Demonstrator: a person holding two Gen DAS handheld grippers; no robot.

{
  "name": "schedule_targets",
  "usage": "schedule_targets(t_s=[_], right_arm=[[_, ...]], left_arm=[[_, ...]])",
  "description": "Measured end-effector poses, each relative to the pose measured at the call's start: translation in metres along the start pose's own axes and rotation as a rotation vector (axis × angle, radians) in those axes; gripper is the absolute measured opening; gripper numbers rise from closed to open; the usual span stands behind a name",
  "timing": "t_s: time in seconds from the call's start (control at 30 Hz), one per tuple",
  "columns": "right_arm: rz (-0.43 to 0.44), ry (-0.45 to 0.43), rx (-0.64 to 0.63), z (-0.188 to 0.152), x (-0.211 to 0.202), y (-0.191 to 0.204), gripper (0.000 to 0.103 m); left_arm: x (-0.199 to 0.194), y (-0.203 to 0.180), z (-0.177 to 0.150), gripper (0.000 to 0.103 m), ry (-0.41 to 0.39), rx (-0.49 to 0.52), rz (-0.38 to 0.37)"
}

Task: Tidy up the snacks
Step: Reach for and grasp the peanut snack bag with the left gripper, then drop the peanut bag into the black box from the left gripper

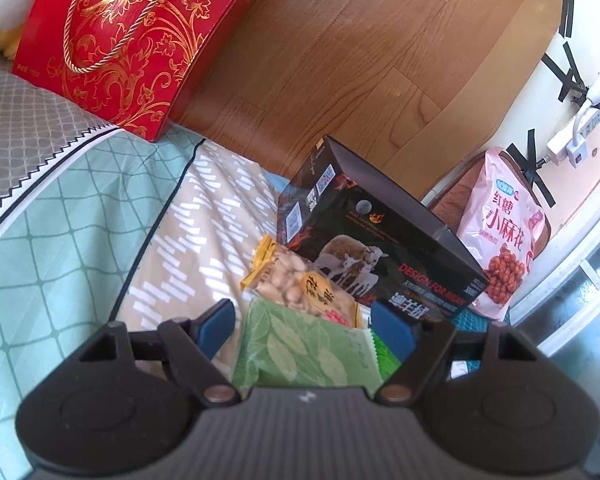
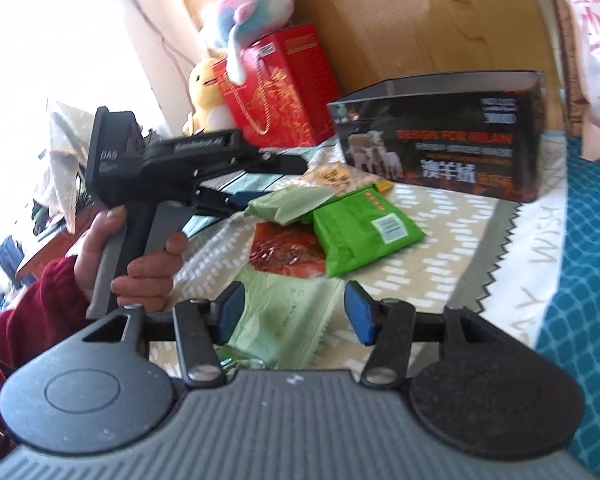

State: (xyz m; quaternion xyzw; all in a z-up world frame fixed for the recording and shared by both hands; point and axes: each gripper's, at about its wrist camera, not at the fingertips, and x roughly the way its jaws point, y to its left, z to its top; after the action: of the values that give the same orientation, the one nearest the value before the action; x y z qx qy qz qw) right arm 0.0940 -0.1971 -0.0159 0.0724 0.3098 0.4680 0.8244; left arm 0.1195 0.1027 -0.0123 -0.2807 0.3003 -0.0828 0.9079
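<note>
My left gripper [image 1: 304, 326] is open, its blue pads on either side of a pale green leaf-print packet [image 1: 308, 350] that lies on the bed. Just beyond it lies a clear bag of peanuts [image 1: 300, 282] with a yellow label. An open black box [image 1: 380, 248] with sheep on its side stands behind. My right gripper [image 2: 292, 308] is open over another pale green packet [image 2: 284, 320]. Ahead of it lie a red foil packet [image 2: 288, 252] and a bright green packet [image 2: 364, 228]. The left gripper [image 2: 260, 200] shows in the right wrist view, held by a hand, at a pale green packet [image 2: 288, 204].
A red gift bag [image 1: 128, 40] with gold pattern stands at the back left on the bed. A pink snack bag [image 1: 504, 236] leans by the wall at right. Plush toys [image 2: 252, 12] sit on and beside the red bag. Wood floor lies beyond the bed edge.
</note>
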Motion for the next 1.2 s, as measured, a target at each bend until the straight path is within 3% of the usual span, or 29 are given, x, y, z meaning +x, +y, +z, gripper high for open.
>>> schedule_targets(t_s=[0.27,0.37,0.57,0.63,0.73,0.83,0.93,1.03,1.1,1.17,1.2], right_arm=[[-0.043,-0.050,0.190,0.031,0.010,-0.025,0.058],[-0.076,-0.029,0.199,0.042,0.020,-0.034,0.057],[-0.093,0.002,0.219,0.054,0.042,-0.057,0.057],[-0.014,0.049,0.195,0.056,0.042,-0.053,0.057],[0.125,0.105,0.172,0.058,0.036,-0.044,0.057],[0.098,0.076,0.172,0.066,0.036,-0.039,0.057],[0.044,0.092,0.217,0.075,0.053,-0.045,0.057],[-0.018,0.150,0.205,0.078,0.075,-0.047,0.057],[-0.056,0.189,0.170,0.076,0.089,-0.046,0.057],[-0.050,0.174,0.117,0.075,0.095,-0.040,0.056],[-0.043,0.177,0.098,0.074,0.097,-0.037,0.048]], left_arm=[[0.000,-0.004,-0.001,0.072,0.056,0.018,-0.039],[-0.001,-0.011,-0.009,0.065,0.130,0.057,-0.104],[-0.016,-0.042,-0.034,0.065,0.276,0.220,-0.235],[-0.031,-0.041,-0.027,0.067,0.255,0.240,-0.249],[-0.053,-0.027,0.007,0.077,0.137,0.183,-0.229],[-0.045,-0.009,0.044,0.078,0.068,0.094,-0.177],[-0.007,-0.001,0.063,0.073,0.100,0.077,-0.088],[0.027,0.010,0.065,0.055,0.151,0.070,0.009],[0.041,0.017,0.060,0.033,0.197,0.050,-0.003],[0.043,0.013,0.049,0.030,0.197,0.082,-0.022],[0.041,0.008,0.045,0.028,0.204,0.103,-0.026]])
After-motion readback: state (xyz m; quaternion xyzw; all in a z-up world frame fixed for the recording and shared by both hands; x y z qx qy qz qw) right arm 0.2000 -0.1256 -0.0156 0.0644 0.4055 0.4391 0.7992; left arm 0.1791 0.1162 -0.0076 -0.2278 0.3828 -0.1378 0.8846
